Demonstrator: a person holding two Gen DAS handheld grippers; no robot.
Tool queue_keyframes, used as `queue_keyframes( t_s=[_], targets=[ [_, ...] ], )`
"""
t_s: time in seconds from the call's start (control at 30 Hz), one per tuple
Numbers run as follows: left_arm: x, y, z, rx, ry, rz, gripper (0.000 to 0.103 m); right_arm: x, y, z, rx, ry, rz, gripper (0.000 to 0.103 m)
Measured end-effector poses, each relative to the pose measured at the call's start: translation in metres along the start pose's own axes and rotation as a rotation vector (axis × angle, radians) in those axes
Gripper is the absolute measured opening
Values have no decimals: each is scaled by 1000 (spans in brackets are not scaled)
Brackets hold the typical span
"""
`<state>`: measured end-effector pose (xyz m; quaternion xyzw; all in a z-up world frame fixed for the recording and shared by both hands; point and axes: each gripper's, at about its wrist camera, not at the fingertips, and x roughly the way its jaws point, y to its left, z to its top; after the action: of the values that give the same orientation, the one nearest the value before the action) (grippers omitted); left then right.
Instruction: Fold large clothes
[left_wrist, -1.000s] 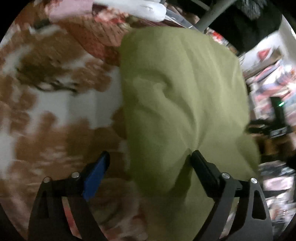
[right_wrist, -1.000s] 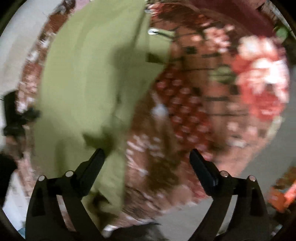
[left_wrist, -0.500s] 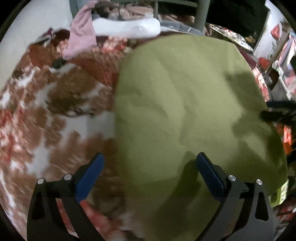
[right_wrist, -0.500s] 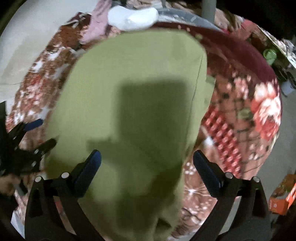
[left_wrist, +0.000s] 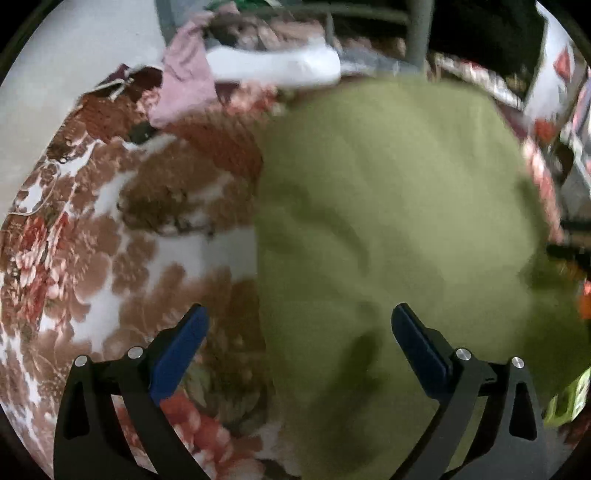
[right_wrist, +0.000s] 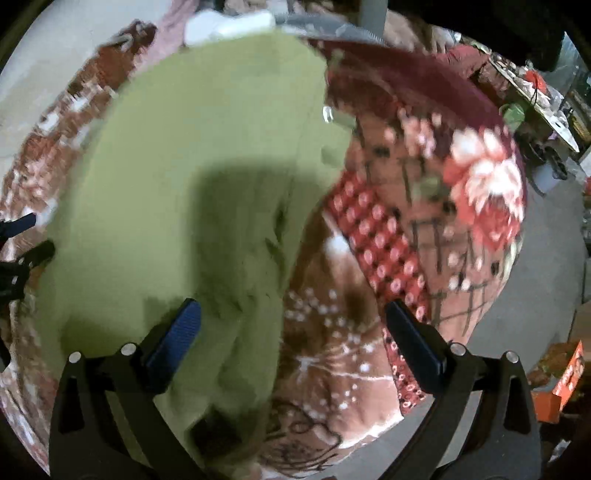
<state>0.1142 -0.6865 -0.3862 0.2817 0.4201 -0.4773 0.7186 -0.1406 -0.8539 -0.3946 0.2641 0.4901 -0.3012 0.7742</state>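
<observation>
An olive-green garment (left_wrist: 388, 229) lies folded flat on a floral blanket (left_wrist: 110, 258). In the left wrist view it fills the right half; my left gripper (left_wrist: 299, 332) hangs open above its left edge, with nothing between the blue pads (left_wrist: 177, 350). In the right wrist view the same green garment (right_wrist: 192, 155) covers the left half, its right edge rumpled. My right gripper (right_wrist: 291, 325) is open over that edge, above the cloth and holding nothing. The left gripper's fingers (right_wrist: 26, 236) peek in at the far left of the right wrist view.
A pink cloth (left_wrist: 184, 85) and a white bundle (left_wrist: 273, 66) lie at the blanket's far end, by grey metal posts (left_wrist: 417, 29). The red floral blanket (right_wrist: 443, 206) drops to a grey floor (right_wrist: 535, 288) on the right. Orange boxes (right_wrist: 565, 376) and clutter stand beyond.
Both grippers opened fully, let go of the green garment, rose and tilted back. The garment now lies flat with more of it in view.
</observation>
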Motion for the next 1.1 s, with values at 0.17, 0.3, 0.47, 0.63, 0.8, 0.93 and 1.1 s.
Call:
queue_keyframes(
  t_s=[0.17,0.3,0.47,0.63,0.8,0.93,1.1],
  targets=[
    [10,9,63,-67,-65,-35,98,5,9,57,-27,-63,-74,98],
    [53,4,98,-119,-31,-55,98,31,12,83,-30,-84,-125,98],
    [94,25,88,-145,37,20,99,60,-18,87,6,-64,-120,98],
    [69,60,58,-240,43,85,97,37,-43,70,15,-81,-115,98],
    [6,36,16,-217,-18,52,98,-14,-16,36,4,-115,-76,98],
    [-42,3,-14,-185,-100,-8,98,-55,16,1,15,-121,-64,98],
    [-102,-22,-51,-106,-121,-54,98,-101,57,-33,-8,-129,-48,98]
  ],
)
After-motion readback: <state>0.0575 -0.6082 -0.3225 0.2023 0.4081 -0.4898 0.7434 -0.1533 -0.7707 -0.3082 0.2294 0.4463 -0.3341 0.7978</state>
